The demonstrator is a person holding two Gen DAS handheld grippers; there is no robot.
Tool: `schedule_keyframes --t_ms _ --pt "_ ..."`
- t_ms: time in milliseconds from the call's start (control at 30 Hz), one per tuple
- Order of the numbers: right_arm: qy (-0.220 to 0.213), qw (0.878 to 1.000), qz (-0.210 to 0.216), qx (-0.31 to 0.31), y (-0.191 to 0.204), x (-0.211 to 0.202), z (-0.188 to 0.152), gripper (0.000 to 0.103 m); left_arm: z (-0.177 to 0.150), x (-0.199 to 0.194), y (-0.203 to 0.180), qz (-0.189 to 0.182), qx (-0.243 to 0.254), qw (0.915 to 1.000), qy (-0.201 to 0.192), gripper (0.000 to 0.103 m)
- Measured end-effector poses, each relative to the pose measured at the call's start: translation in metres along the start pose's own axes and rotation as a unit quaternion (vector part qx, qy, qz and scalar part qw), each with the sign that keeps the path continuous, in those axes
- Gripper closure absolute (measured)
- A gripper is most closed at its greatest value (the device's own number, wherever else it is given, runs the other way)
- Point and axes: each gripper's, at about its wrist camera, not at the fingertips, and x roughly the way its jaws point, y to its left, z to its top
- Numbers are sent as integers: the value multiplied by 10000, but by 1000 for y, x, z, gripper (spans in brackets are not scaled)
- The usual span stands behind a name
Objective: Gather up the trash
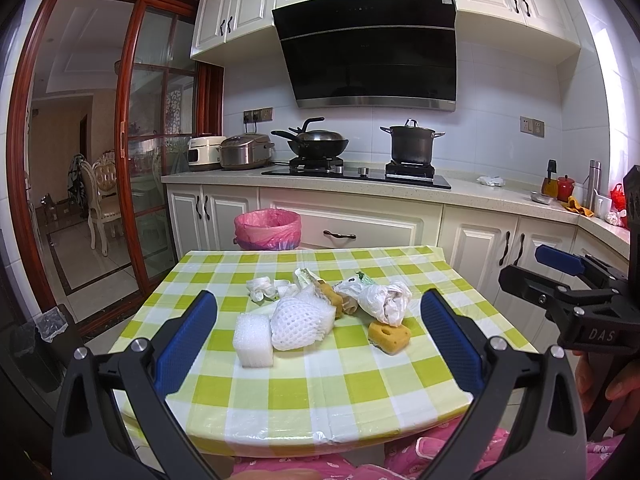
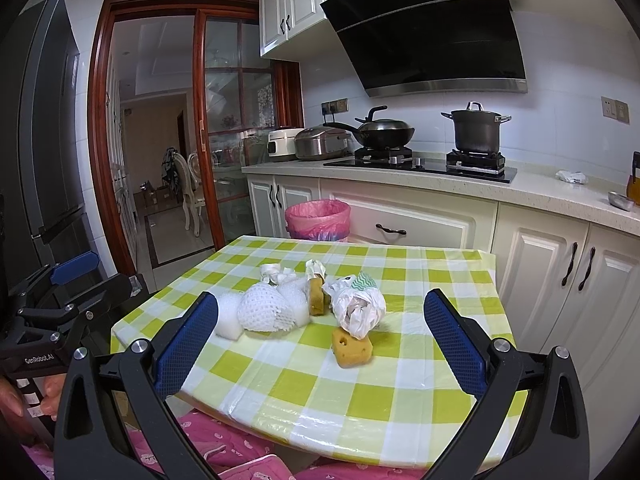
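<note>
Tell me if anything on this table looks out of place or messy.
Yes. A heap of trash sits mid-table: a white foam block, a foam net, crumpled tissues, a knotted plastic bag and a yellow sponge. None has reached the pink-lined bin behind the table. Nothing looks spilled.

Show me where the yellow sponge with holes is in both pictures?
Left wrist view: the yellow sponge lies on the checked table, right of centre, in front of the white plastic bag.
Right wrist view: the yellow sponge sits near the middle, again just in front of the white plastic bag.
Shared landmark: the pink-lined bin behind the table.
</note>
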Motion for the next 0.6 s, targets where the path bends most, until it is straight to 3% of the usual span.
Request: schedule_keyframes --t_ms 600 --pt "6 10000 11 32 0 1 -1 6 2 1 1 -4 -3 10000 -8 4"
